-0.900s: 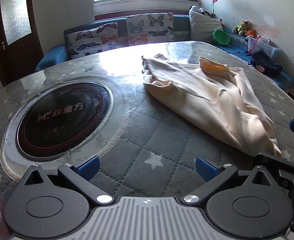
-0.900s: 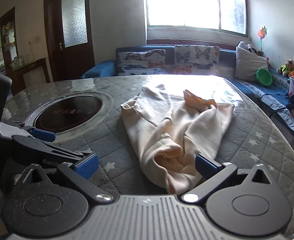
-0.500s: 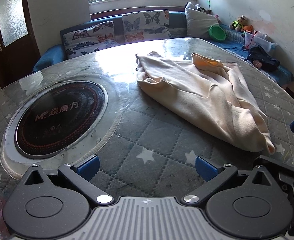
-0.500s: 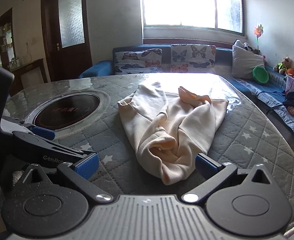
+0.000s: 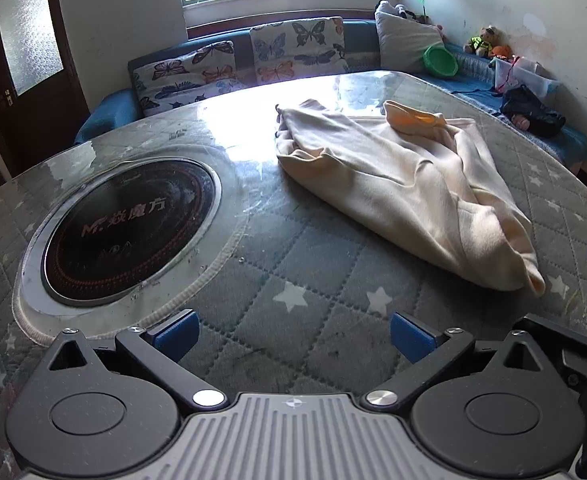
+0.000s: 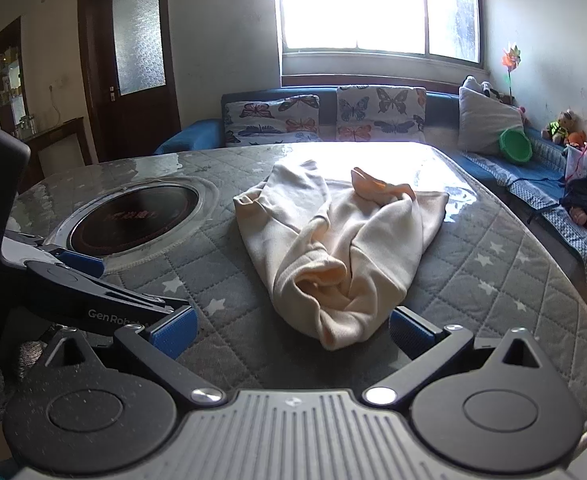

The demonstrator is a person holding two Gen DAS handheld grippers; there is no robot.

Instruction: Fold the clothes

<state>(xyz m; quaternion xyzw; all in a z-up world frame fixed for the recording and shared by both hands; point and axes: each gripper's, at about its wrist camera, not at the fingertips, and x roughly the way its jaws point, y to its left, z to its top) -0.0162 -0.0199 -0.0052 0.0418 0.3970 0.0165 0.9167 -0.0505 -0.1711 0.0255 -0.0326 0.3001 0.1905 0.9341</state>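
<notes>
- Cream garment (image 6: 333, 256) lies crumpled on the quilted table (image 6: 493, 280), at twelve o'clock from the right gripper (image 6: 291, 334).
- Left gripper (image 5: 293, 334) gapes empty; garment at two o'clock.
- Right gripper's jaws spread, empty.

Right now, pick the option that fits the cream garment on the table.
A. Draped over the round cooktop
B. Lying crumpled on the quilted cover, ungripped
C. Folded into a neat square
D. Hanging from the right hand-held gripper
B: the cream garment lies bunched on the quilted cover, with the right hand-held gripper and left hand-held gripper both open and empty.
</notes>
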